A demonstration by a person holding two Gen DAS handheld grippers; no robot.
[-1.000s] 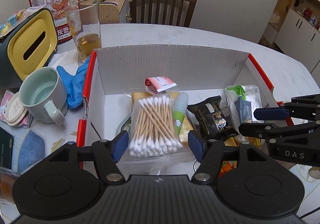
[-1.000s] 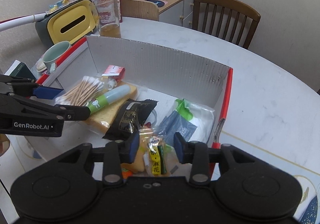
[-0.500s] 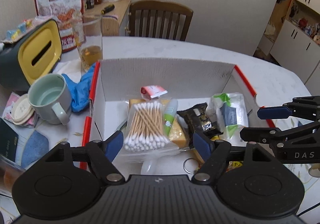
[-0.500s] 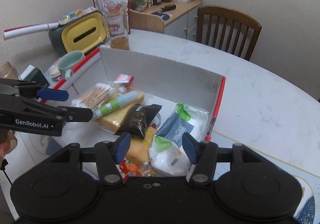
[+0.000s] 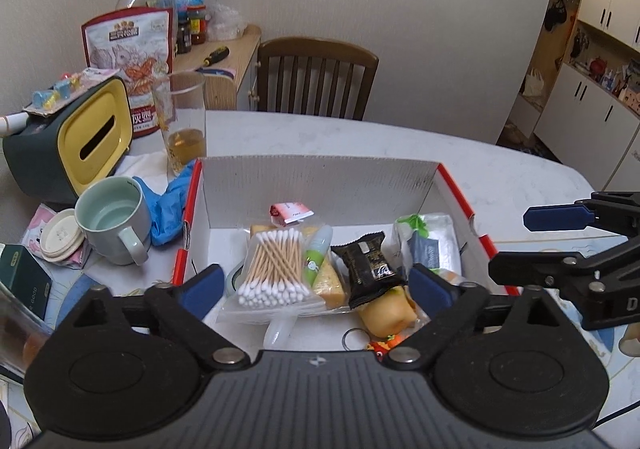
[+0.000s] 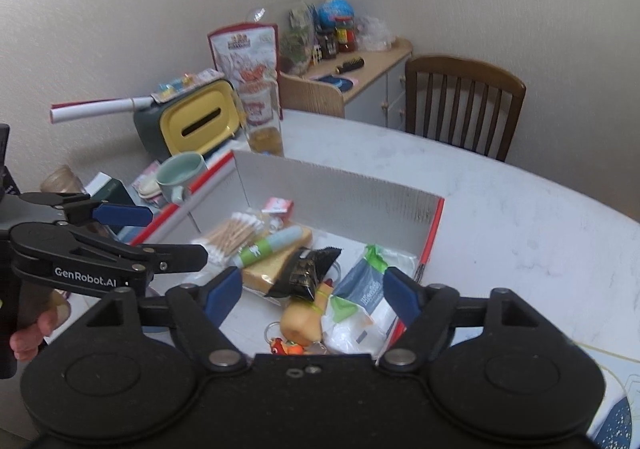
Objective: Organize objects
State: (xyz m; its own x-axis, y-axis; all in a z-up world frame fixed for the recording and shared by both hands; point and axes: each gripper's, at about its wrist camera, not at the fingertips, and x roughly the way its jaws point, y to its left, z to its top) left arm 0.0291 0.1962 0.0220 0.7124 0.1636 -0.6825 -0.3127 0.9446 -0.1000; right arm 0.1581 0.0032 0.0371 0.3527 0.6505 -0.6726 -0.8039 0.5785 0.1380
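Left tool [image 5: 314, 285], right tool [image 6: 312, 291]: jaws opening, empty, above the box [image 5: 320, 179]; cotton swabs [image 5: 274, 269] nearer left, lengthwise.

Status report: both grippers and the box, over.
Left gripper and right gripper opening, both empty. White cardboard box with red edges holds the items. Nothing in the way.

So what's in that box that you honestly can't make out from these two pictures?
- Left wrist view: the near end of the box is hidden behind the left gripper body; a metal ring and an orange trinket are half cut off.
- Right wrist view: the orange trinket is partly covered by the right gripper body.
- Both views: print on the black packet is too small to read.
- Under the cotton swabs, whatever lies below is covered.
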